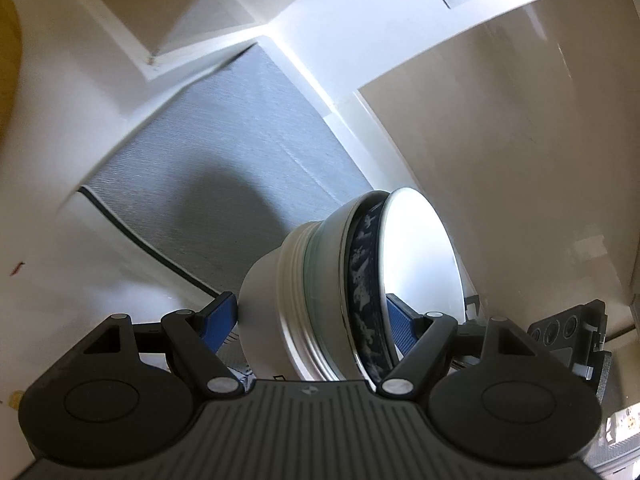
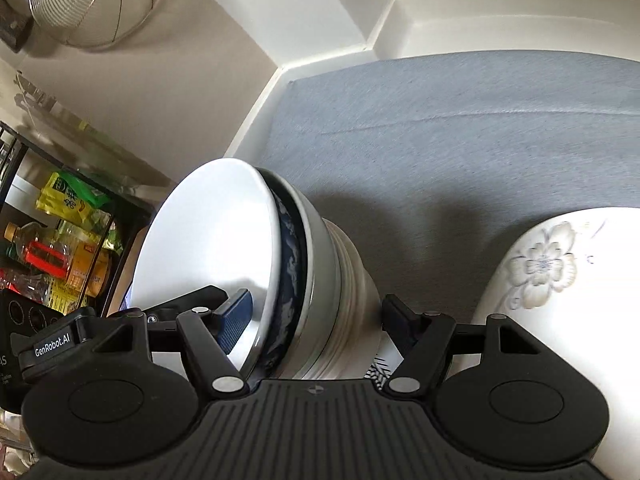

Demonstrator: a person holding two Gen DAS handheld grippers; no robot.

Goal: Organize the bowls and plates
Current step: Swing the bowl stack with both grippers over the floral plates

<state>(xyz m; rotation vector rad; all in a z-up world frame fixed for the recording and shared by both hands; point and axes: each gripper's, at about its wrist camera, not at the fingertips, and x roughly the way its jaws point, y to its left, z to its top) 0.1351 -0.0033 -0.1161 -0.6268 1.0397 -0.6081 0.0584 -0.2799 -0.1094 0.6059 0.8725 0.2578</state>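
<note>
A stack of nested bowls (image 1: 320, 300), white outside with a blue patterned one between, is held between both grippers above a grey mat (image 1: 224, 168). My left gripper (image 1: 312, 316) is shut on the stack; one blue pad presses the base, the other sits inside the top white bowl. My right gripper (image 2: 316, 316) grips the same stack (image 2: 280, 280) from the opposite side, left pad inside the bowl, right pad on the base. A white flowered plate (image 2: 560, 280) lies on the mat at the right wrist view's right.
The grey mat (image 2: 460, 140) lines a white cabinet shelf with white walls (image 2: 500, 20). A wire strainer (image 2: 96, 0) hangs at upper left. A black rack (image 2: 60, 240) with bottles and packets stands at left. A cabinet door (image 1: 520, 160) is at right.
</note>
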